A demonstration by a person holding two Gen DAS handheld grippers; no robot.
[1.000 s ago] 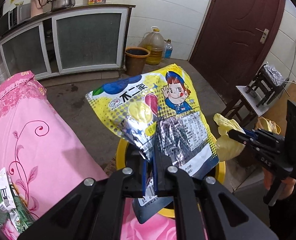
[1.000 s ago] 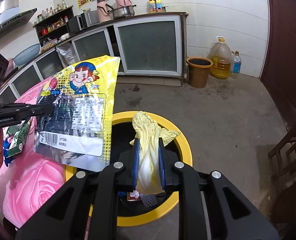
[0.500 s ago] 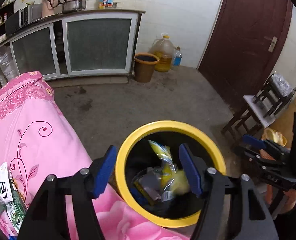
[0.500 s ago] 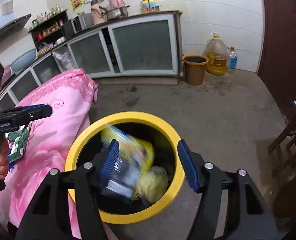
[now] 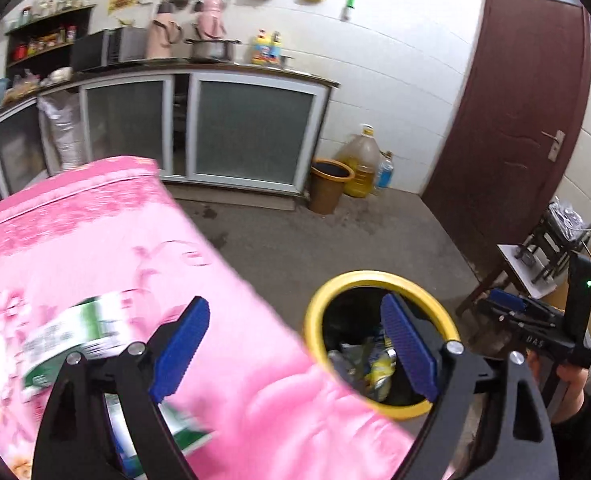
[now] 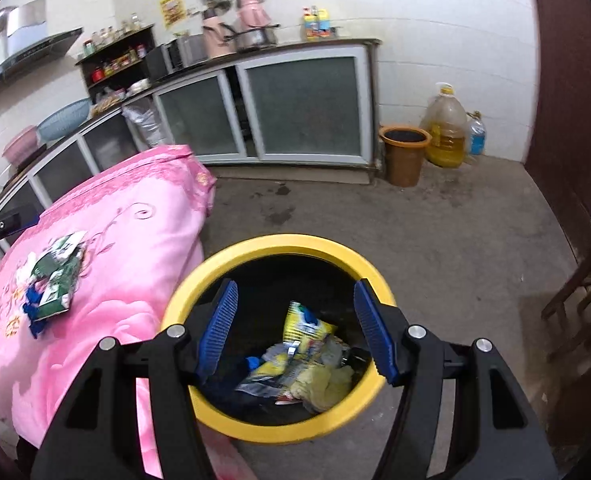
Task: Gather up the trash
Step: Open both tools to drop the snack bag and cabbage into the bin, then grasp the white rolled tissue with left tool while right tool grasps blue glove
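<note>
A black bin with a yellow rim (image 6: 279,242) stands on the floor beside a table under a pink flowered cloth (image 6: 135,240). Inside the bin lie a yellow snack bag (image 6: 307,328) and a pale cabbage leaf (image 6: 327,384). My right gripper (image 6: 295,292) hangs open above the bin with nothing between its pads. A green and white wrapper (image 6: 59,276) rests on the cloth over a blue scrap (image 6: 35,312). My left gripper (image 5: 295,320) hovers over the cloth's edge, between the blurred wrapper (image 5: 75,336) and the bin (image 5: 375,276). Its jaws are opening and hold nothing.
A brown bucket (image 6: 405,152), an oil jug (image 6: 447,132) and a water bottle (image 6: 477,136) stand by the glass-fronted cabinets (image 6: 303,108). A dark red door (image 5: 515,140) and wooden stools (image 5: 551,240) are on the right. Bare concrete floor lies beyond the bin.
Both grippers opened; the snack bag and the cabbage leaf fell into the bin. The left gripper swung left and up over the pink cloth. The right gripper rose slightly.
</note>
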